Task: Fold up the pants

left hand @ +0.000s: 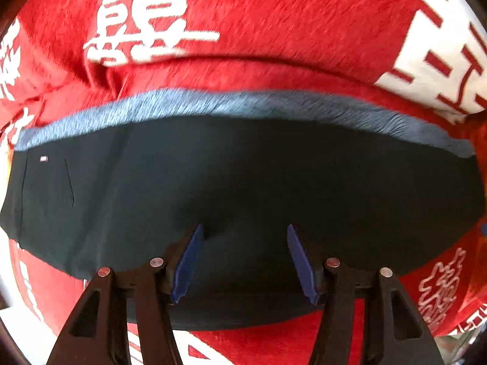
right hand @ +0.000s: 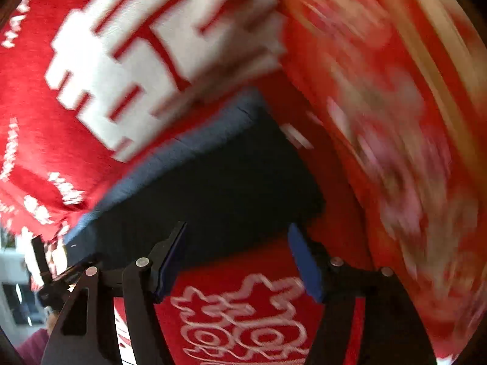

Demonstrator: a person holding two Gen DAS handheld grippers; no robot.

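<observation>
Likely home setting: red plush blanket (left hand: 274, 15) with big white Chinese characters covers whole surface under dark pants (left hand: 243, 182). Beside blanket edge, blurred bright room part (right hand: 12, 276), unclear.

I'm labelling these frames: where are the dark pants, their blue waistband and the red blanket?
dark pants (left hand: 243, 182), left wrist view, middle of the dark cloth.
blue waistband (left hand: 231, 103), left wrist view, mid-strip.
red blanket (left hand: 274, 15), left wrist view, plain red area.

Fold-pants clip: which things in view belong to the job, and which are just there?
Job:
pants, dark, with blue waistband
left gripper, open over the pants
right gripper, open at their edge

Just there:
red blanket with white characters, under the pants
</observation>
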